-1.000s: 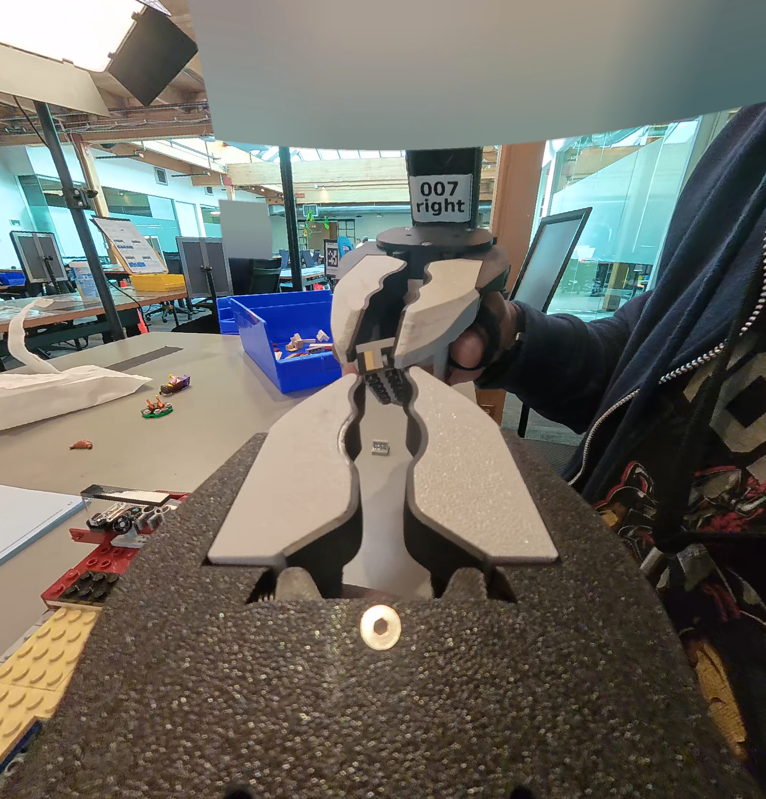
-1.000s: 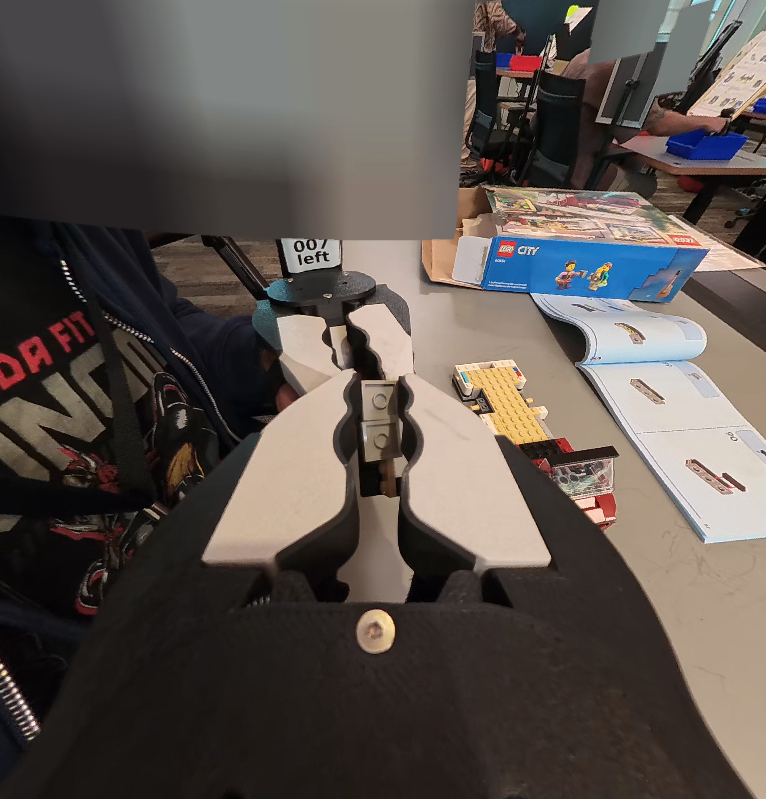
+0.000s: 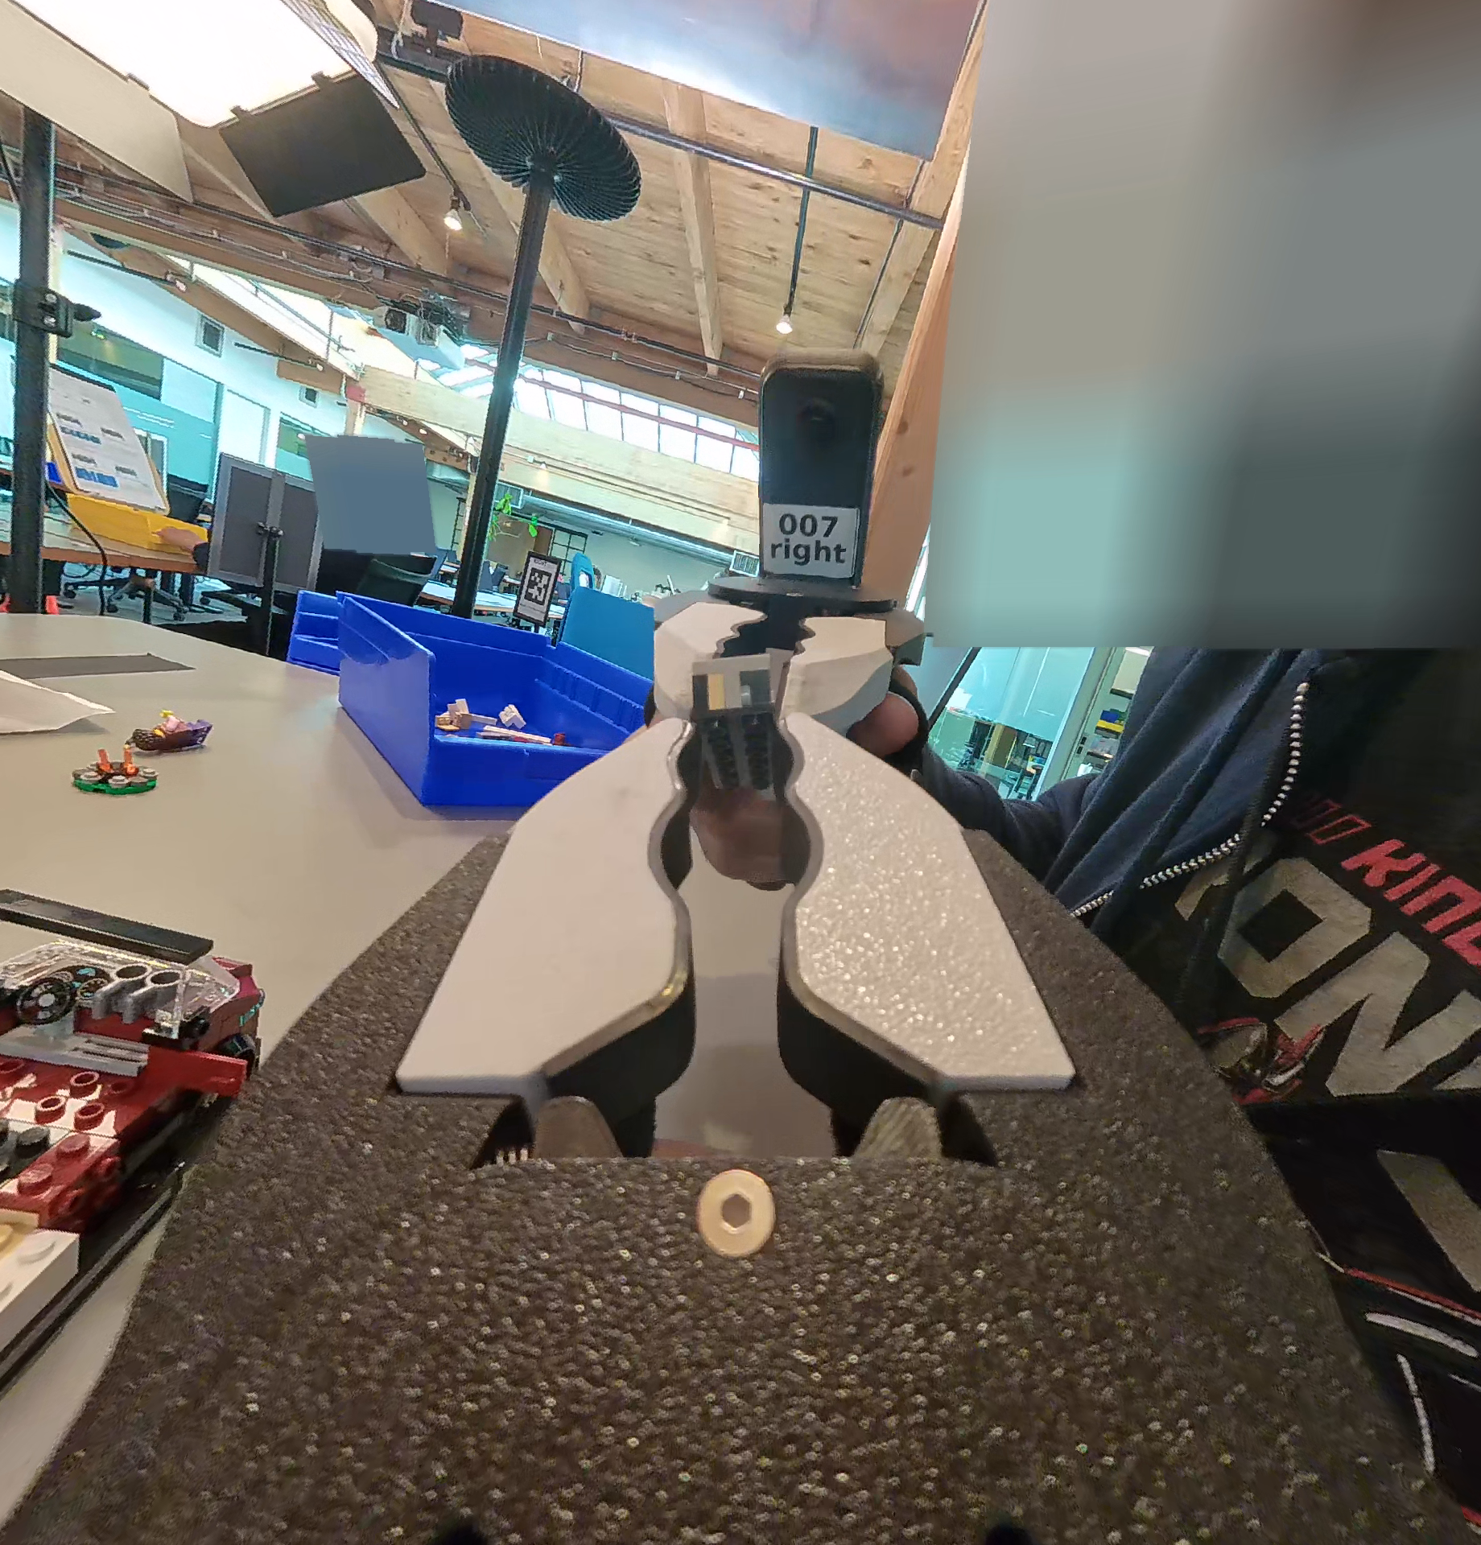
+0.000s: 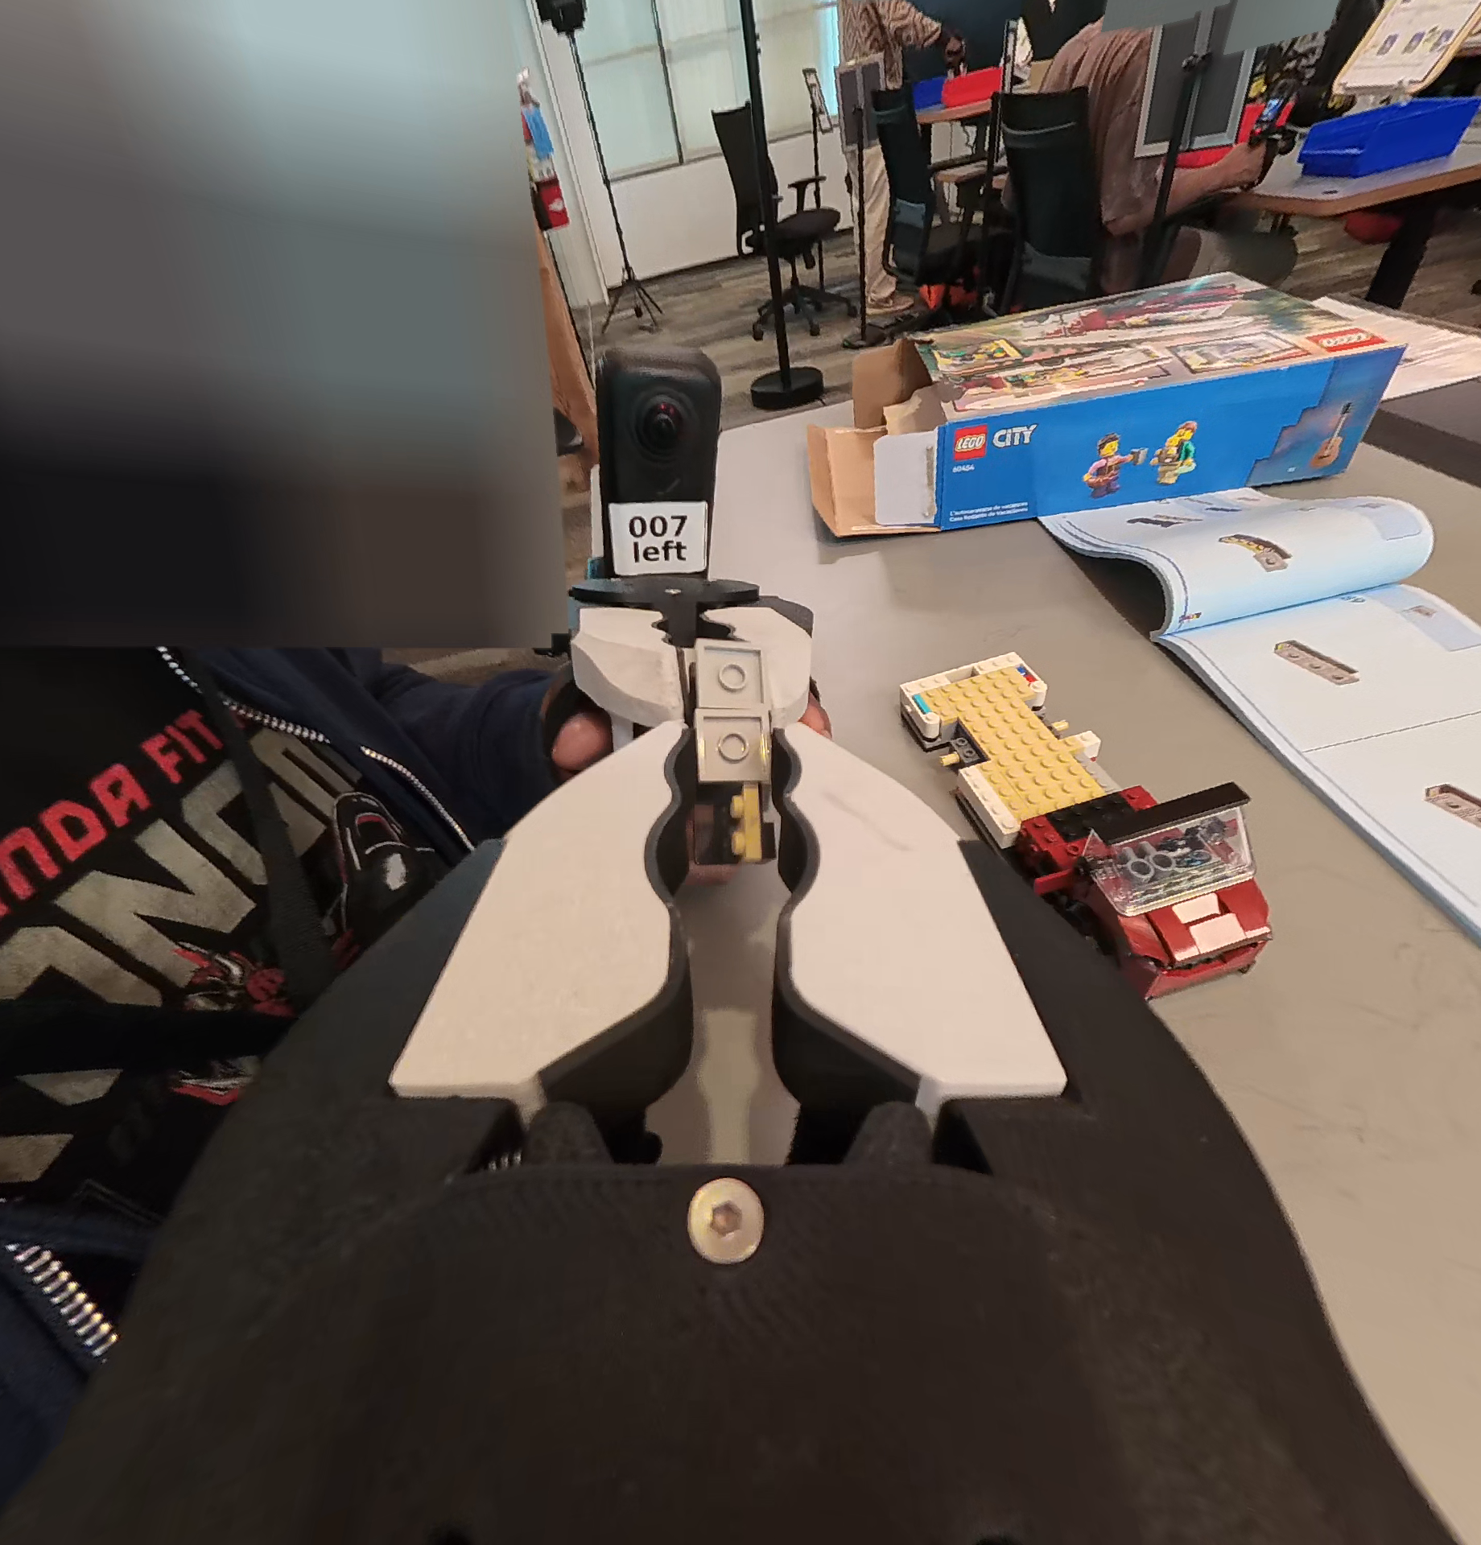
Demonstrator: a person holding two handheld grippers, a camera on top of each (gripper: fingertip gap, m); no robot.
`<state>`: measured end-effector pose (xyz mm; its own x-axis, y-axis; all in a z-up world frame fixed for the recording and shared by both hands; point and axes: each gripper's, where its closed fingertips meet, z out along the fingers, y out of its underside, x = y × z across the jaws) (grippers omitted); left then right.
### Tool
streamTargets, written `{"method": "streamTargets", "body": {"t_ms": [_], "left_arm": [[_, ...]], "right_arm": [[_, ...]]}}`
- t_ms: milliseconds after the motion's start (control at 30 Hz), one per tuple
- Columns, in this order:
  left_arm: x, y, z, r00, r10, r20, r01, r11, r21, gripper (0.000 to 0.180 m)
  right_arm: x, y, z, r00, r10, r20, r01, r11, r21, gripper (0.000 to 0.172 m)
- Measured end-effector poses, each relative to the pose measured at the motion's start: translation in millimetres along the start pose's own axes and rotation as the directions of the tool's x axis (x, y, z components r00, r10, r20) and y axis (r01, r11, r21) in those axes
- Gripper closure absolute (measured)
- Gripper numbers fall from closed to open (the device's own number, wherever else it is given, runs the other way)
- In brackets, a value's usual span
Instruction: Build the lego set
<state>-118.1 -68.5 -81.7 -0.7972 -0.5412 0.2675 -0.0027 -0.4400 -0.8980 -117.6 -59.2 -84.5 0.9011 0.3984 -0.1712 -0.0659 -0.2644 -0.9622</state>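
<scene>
A small brick assembly is held in the air between my two grippers, which face each other tip to tip. In the right wrist view it shows two grey square plates (image 4: 729, 706) on top, with black and tan pieces (image 4: 741, 823) behind. My right gripper (image 4: 729, 744) is shut on the nearer grey plate. My left gripper (image 4: 725, 673) grips the farther plate. In the left wrist view my left gripper (image 3: 733, 748) is shut on the assembly's black studded underside (image 3: 733, 744), and the right gripper (image 3: 741, 681) clamps its far grey and tan end.
A dark red brick car with a tan plate deck (image 4: 1080, 836) lies on the grey table (image 4: 1348, 1170), also in the left wrist view (image 3: 93, 1045). An open instruction booklet (image 4: 1348, 669), a blue set box (image 4: 1138, 418), a blue bin (image 3: 486, 711) and small brick figures (image 3: 114, 773) lie around. The person's dark hoodie (image 3: 1306, 920) is close. Left and right tips are no more than a few centimetres apart.
Both grippers have lifted and tilted upward with the assembly still between them. More of the ceiling and of each camera now shows. Both grips look the same as before.
</scene>
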Motion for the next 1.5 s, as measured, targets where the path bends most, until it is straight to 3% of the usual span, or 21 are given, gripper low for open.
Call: {"method": "streamTargets", "body": {"t_ms": [200, 467, 1500], "left_arm": [[-1.6, -0.3, 1.0, 0.998, -0.058, -0.011, 0.058, 0.998, 0.012, 0.158], [1.9, -3.8, 0.6, 0.994, -0.096, -0.055, 0.099, 0.994, 0.052, 0.165], [-2.1, -4.2, -0.1, 0.991, -0.129, -0.040, 0.131, 0.990, 0.052, 0.164]], "right_arm": [[-1.2, -1.4, 0.7, 0.999, 0.035, 0.020, -0.036, 0.999, 0.031, 0.155], [-3.2, -1.7, 1.9, 0.998, 0.047, 0.032, -0.048, 0.998, 0.041, 0.155], [0.4, 1.7, 5.2, 0.979, 0.187, 0.081, -0.189, 0.982, 0.019, 0.155]]}}
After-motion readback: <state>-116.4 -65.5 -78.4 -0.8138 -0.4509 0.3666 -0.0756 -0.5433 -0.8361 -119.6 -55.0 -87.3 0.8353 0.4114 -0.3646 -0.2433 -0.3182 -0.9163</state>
